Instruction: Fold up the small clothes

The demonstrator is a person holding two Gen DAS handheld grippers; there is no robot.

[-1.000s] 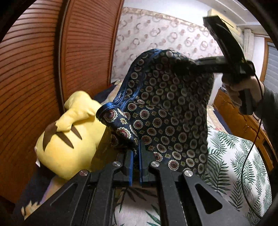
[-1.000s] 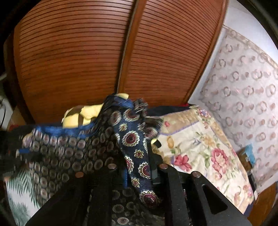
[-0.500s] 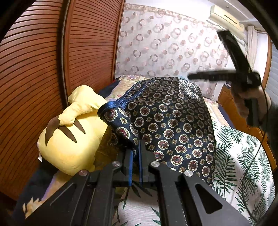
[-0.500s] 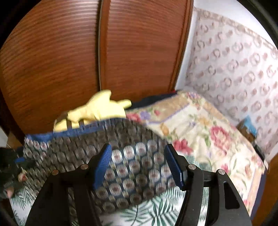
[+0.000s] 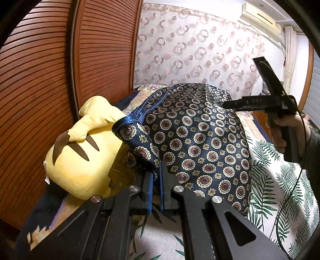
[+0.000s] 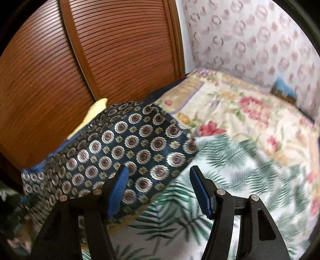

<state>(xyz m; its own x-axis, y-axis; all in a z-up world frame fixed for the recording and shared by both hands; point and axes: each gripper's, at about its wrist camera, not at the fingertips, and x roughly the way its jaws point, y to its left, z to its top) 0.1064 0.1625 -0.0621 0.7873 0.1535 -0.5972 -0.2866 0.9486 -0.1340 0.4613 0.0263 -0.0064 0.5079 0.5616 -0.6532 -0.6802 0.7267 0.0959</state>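
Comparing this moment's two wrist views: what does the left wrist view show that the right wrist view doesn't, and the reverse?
Left wrist only: the left gripper shut on the patterned garment's corner, the person's hand holding the right gripper, and an air conditioner.

Right wrist only: the right gripper open, nothing between its pads, and the floral quilt's full spread.

Both: garment, yellow plush toy, leaf-print sheet, wooden louvred doors.

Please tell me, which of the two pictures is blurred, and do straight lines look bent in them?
Right wrist view: motion blur, strongest on the floral quilt and leaf sheet. Left wrist view: sharp; the garment pattern is crisp. Both views: fisheye bends the slatted doors and darkens the corners.
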